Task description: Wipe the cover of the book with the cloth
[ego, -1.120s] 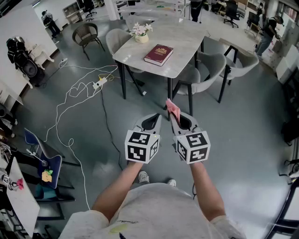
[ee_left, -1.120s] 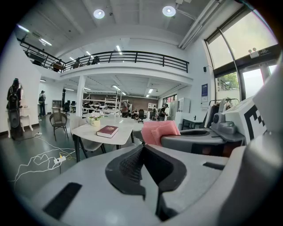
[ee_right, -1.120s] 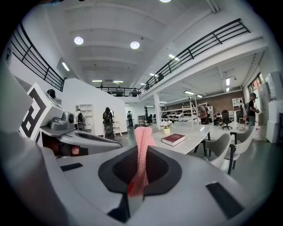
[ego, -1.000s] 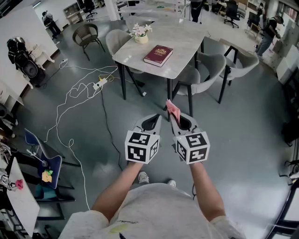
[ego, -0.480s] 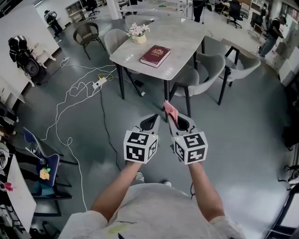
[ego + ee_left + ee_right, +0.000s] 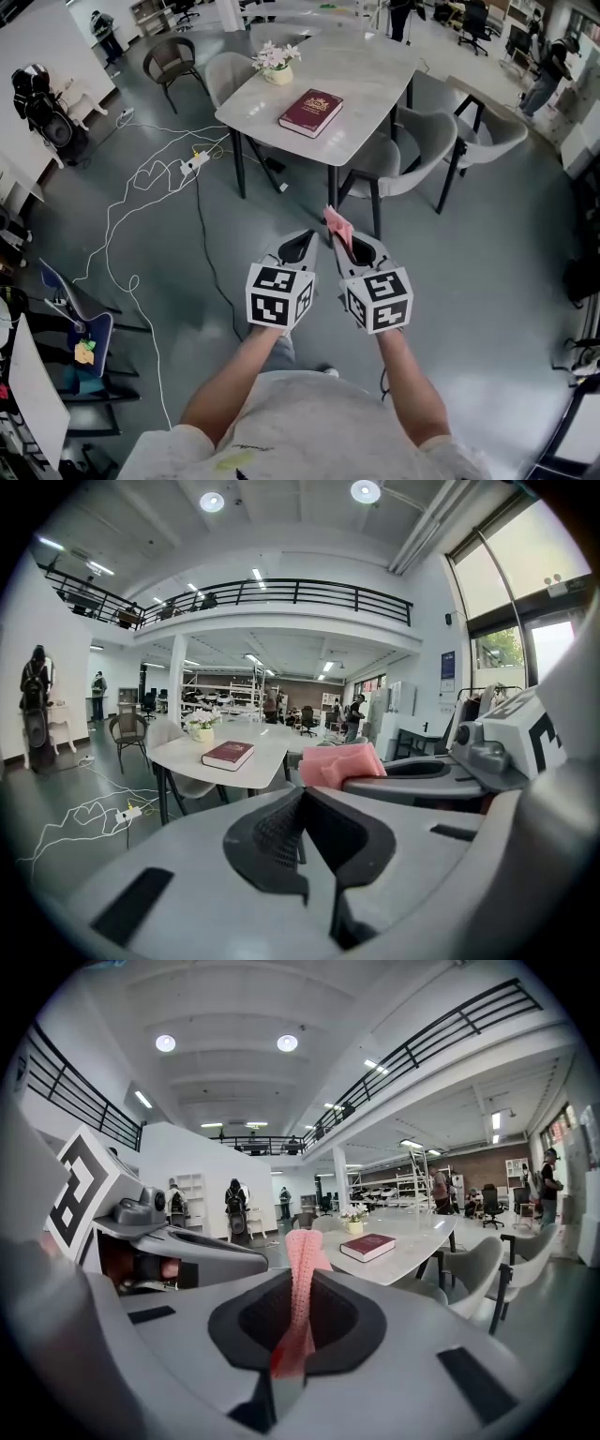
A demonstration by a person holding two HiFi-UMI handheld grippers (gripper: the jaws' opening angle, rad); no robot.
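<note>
A dark red book (image 6: 311,112) lies flat on the pale table (image 6: 375,80), well ahead of both grippers; it also shows in the left gripper view (image 6: 228,754) and the right gripper view (image 6: 367,1246). My right gripper (image 6: 339,240) is shut on a pink cloth (image 6: 337,223), which sticks up from its jaws (image 6: 301,1269). The left gripper (image 6: 302,246) is beside it, shut, with nothing between its jaws. Both are held over the floor, short of the table.
A pot of white flowers (image 6: 273,64) stands on the table behind the book. Grey chairs (image 6: 408,155) surround the table. White cables and a power strip (image 6: 193,161) lie on the floor to the left. People stand far back.
The table and book have come slightly nearer and shifted left in the head view as I walk forward. Both grippers keep their hold and their places side by side.
</note>
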